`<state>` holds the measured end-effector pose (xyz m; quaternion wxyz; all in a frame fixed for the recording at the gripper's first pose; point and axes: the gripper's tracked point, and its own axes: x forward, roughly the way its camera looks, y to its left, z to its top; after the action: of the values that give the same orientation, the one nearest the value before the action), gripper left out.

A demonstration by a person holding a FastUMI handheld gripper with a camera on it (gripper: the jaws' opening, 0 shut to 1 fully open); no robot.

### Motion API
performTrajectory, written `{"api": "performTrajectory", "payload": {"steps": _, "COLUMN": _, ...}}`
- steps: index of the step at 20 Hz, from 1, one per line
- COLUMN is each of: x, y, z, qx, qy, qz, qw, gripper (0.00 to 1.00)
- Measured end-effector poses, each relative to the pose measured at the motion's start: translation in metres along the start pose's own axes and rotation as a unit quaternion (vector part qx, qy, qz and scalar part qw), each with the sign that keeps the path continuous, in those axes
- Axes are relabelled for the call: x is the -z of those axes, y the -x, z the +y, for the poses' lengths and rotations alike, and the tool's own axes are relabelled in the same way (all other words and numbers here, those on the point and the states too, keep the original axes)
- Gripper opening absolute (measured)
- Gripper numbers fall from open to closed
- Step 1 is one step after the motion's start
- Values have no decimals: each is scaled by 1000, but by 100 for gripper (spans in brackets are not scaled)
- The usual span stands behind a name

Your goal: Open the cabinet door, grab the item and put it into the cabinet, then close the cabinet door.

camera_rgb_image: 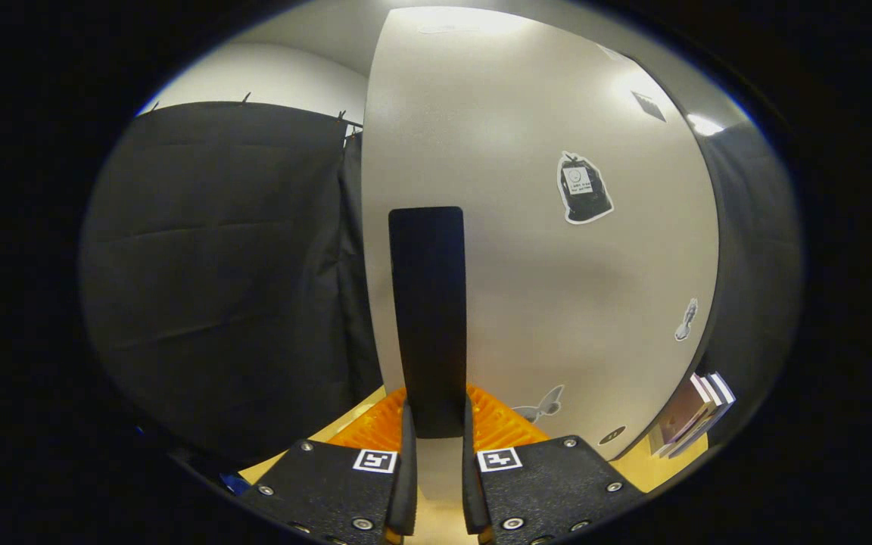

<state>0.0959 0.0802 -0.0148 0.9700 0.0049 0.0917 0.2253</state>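
The white cabinet door stands right in front of me, its free edge on the left and several stickers on its face. A tall black handle runs down the door near that edge. My gripper has its two fingers on either side of the handle's lower end, pressed against it. An orange ribbed item lies on the wooden table just beyond the fingers, partly hidden behind them and the handle.
A stack of books stands on the table to the right, past the door's hinge side. Black cloth hangs as the wall to the left of the door. The wooden table shows below.
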Motion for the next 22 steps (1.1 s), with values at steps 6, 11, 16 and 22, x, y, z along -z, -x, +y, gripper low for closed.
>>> {"api": "performTrajectory", "payload": {"steps": 6, "x": 1, "y": 30, "z": -18, "qx": -79, "qy": -12, "qz": 13, "qw": 997, "gripper": 24}}
{"api": "performTrajectory", "payload": {"steps": 11, "x": 4, "y": 59, "z": -28, "qx": -127, "qy": 8, "qz": 4, "qw": 992, "gripper": 24}}
{"api": "performTrajectory", "payload": {"steps": 16, "x": 7, "y": 92, "z": -53, "qx": -144, "qy": 12, "qz": -11, "qw": 989, "gripper": 24}}
{"api": "performTrajectory", "payload": {"steps": 22, "x": 13, "y": 134, "z": -88, "qx": -133, "qy": 21, "qz": -14, "qw": 991, "gripper": 24}}
